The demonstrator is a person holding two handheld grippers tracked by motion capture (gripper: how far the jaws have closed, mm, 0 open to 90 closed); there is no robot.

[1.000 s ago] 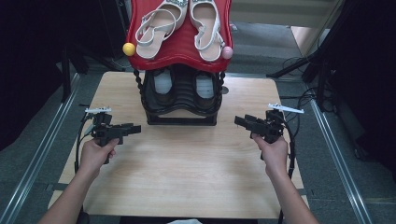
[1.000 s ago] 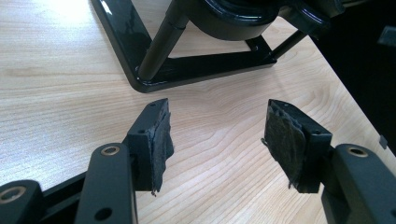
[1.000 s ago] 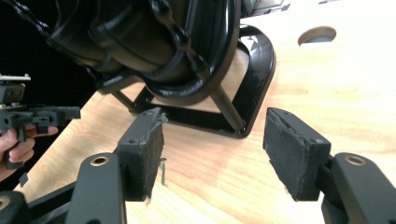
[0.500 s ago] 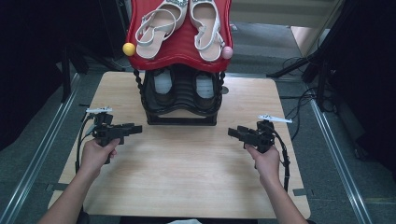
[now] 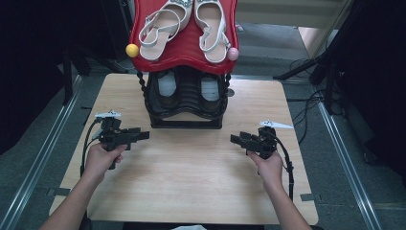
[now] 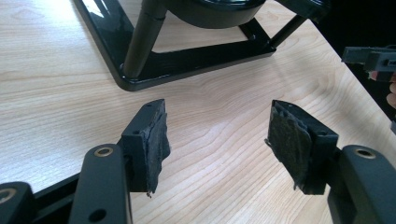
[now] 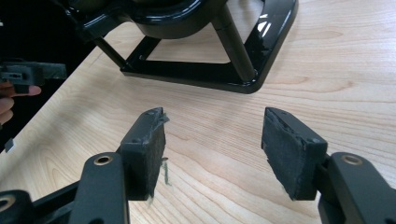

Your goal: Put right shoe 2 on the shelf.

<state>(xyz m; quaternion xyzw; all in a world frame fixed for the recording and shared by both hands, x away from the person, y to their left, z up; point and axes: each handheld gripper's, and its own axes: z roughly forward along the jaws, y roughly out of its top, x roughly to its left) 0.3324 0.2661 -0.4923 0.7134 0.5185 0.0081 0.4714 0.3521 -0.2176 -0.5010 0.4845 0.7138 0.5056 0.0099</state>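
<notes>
Right now, both grippers: they hover low over the bare wood, angled inward toward the rack, which reads as a ready stance before any reach.
Left gripper (image 5: 141, 135): held in the person's left hand (image 5: 101, 159) at the left middle of the high view; in its own view the jaws stand wide apart with nothing between the frayed black pads (image 6: 156, 135), only wood grain below.
Right gripper (image 5: 237, 140): held in the right hand (image 5: 268, 165) at the right middle of the high view; its jaws also stand wide apart and empty, pads (image 7: 282, 142) worn at the edges.
Light wooden tabletop (image 5: 191, 177): bare in the lower half of the frame, leaving free room for both hands.
Glossy black two-tier shoe rack (image 5: 186, 98): stands at the upper centre of the tabletop, its base frame (image 6: 187, 63) flat on the wood and near both grippers, so either could reach it.
Red wavy top shelf (image 5: 184, 50): caps the rack at the top of the frame, dipped in the middle so the shoes sit cradled.
Pair of pale beige strappy sandals (image 5: 163, 26): lie side by side on the red shelf, well apart from both grippers.
Dark shoes with pale insoles (image 5: 167, 86): tucked in the lower tier, toes inward, partly shadowed.
Yellow knob (image 5: 132, 50) and pink knob (image 5: 233, 53): sit at the shelf's left and right corners as end caps.
Judgement: nothing is grasped yet; the open jaws suggest the footwear on the rack is the likely target.
</notes>
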